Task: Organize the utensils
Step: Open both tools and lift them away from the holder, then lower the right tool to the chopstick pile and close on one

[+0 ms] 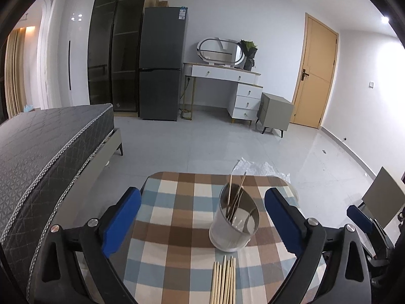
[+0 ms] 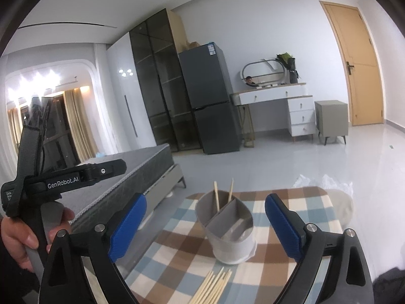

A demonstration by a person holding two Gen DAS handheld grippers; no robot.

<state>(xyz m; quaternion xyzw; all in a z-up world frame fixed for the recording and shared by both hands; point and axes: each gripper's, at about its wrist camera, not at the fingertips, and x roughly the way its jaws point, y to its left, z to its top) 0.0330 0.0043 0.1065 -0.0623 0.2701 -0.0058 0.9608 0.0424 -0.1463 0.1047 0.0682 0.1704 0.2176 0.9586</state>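
Note:
A grey divided utensil holder [image 1: 234,225] [image 2: 227,230] stands upright on the checked tablecloth [image 1: 177,228]. A few wooden chopsticks [image 1: 231,195] [image 2: 216,195] stick up from its far compartment. A bundle of several loose chopsticks [image 1: 224,281] [image 2: 212,286] lies flat on the cloth just in front of the holder. My left gripper [image 1: 202,197] is open, with its blue pads well apart on either side of the holder and nothing held. My right gripper [image 2: 206,200] is likewise open and empty, also straddling the holder from a distance.
A dark mattress bed [image 1: 50,152] runs along the table's left side. Crumpled clear plastic [image 1: 260,168] lies at the table's far edge. A grey chair [image 1: 382,192] stands to the right. A hand [image 2: 20,235] holds the left gripper's handle.

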